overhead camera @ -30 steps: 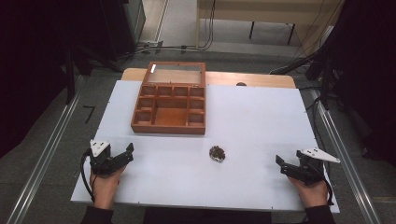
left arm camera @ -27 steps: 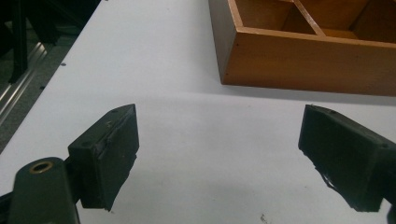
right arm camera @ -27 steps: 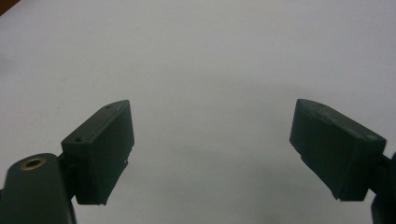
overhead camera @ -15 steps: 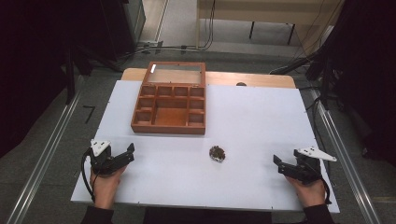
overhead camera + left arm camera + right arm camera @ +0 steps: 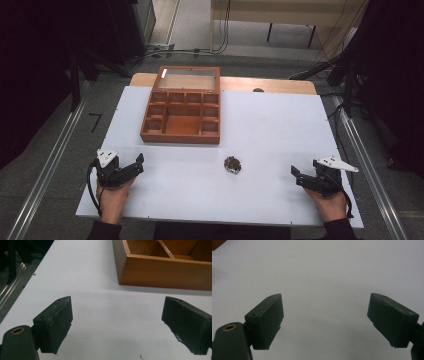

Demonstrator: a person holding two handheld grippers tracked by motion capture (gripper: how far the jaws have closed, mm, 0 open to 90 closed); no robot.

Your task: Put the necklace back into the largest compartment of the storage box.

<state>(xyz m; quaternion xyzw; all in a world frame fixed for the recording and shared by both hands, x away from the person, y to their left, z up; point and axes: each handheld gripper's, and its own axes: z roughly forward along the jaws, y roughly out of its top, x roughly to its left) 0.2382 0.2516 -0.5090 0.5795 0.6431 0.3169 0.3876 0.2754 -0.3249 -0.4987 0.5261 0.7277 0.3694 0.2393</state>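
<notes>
both grippers, left (image 5: 131, 167) and right (image 5: 301, 178), rested on the counter (image 5: 280, 130) with jaws wide apart, empty; the small brown lump (image 5: 232, 164) looked light, crumbly, best pinched gently across its sides.

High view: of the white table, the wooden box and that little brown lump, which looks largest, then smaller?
1. White table, by far the largest.
2. Wooden box, with its compartments.
3. Little brown lump, smallest, smaller than either pair of tongs.

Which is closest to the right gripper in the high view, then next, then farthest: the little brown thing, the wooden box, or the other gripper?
From the right gripper:
1. Little brown thing, just to its left.
2. Wooden box, farther up the table.
3. Left gripper, at the table's opposite side.
</notes>
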